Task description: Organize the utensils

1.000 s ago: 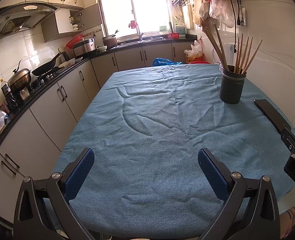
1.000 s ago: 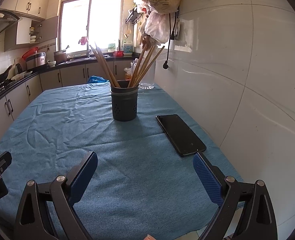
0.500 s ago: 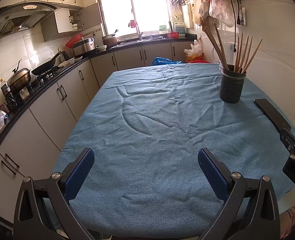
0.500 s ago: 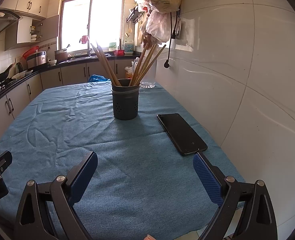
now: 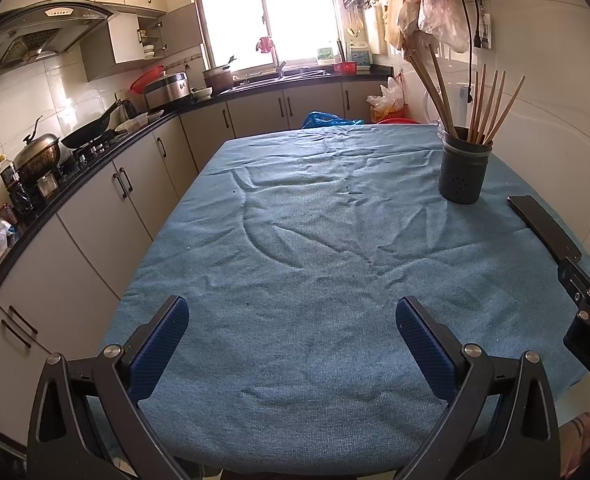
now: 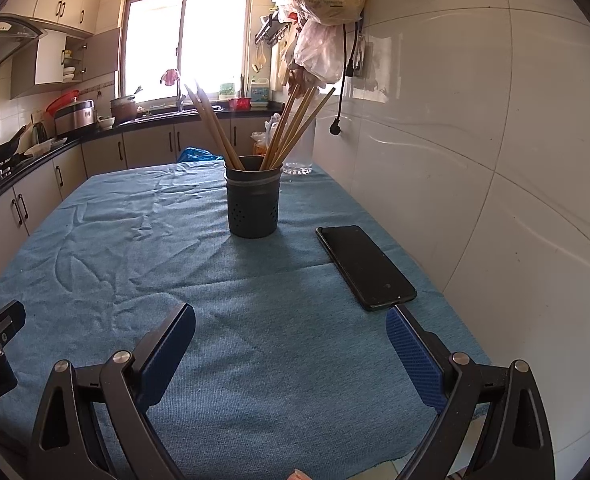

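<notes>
Currently I have both tools over the near edge of the blue cloth (image 5: pixel 295 240). My left gripper (image 5: pixel 292 322) has its jaws spread, nothing between them; my right gripper (image 6: pixel 291 330) likewise. Dark cup (image 6: pixel 253 204) stands upright at 12 o'clock in the right view, chopsticks (image 6: pixel 295 128) fanned out inside. Black phone (image 6: pixel 365 266) lies flat at 1 o'clock, near the cup

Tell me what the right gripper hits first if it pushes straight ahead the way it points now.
Probably the dark utensil holder with its chopsticks: it stands nearly centred ahead of the open right gripper, with only bare blue cloth between. The phone lies off to the right of that line. Depth is uncertain.
</notes>
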`<action>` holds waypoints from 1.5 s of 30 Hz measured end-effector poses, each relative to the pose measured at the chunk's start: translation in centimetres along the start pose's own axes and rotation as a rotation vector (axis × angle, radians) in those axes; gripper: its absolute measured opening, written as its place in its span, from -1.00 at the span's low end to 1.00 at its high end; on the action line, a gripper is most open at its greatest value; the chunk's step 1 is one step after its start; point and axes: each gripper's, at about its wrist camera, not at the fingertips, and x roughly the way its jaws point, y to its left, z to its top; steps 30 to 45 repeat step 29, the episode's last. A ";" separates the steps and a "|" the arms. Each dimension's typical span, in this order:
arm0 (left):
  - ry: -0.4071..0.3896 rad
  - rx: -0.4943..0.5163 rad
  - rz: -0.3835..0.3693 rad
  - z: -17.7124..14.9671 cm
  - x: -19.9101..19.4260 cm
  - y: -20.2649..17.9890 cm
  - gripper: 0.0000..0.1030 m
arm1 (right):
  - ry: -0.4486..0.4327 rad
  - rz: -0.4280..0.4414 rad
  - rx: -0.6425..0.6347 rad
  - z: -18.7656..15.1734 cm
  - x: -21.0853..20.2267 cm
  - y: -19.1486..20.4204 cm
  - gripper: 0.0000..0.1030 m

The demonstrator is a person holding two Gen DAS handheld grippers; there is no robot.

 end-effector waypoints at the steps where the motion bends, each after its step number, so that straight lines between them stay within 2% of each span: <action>1: -0.001 0.000 0.000 0.1 0.0 -0.1 0.99 | 0.000 0.000 0.000 0.0 0.0 0.0 0.91; 18: 0.008 0.005 0.003 -0.1 0.2 -0.1 1.00 | 0.006 0.006 -0.005 -0.2 0.2 0.2 0.91; 23: 0.070 -0.005 -0.050 0.2 1.5 0.3 1.00 | 0.025 0.023 -0.012 -0.2 0.8 0.4 0.91; 26: 0.096 -0.048 -0.071 0.8 2.4 1.4 1.00 | 0.050 0.053 -0.014 0.2 1.8 0.5 0.91; 29: 0.110 -0.080 -0.048 1.7 3.7 2.9 1.00 | 0.069 0.092 -0.030 1.0 3.3 0.8 0.91; 45: 0.110 -0.080 -0.048 1.7 3.7 2.9 1.00 | 0.069 0.092 -0.030 1.0 3.3 0.8 0.91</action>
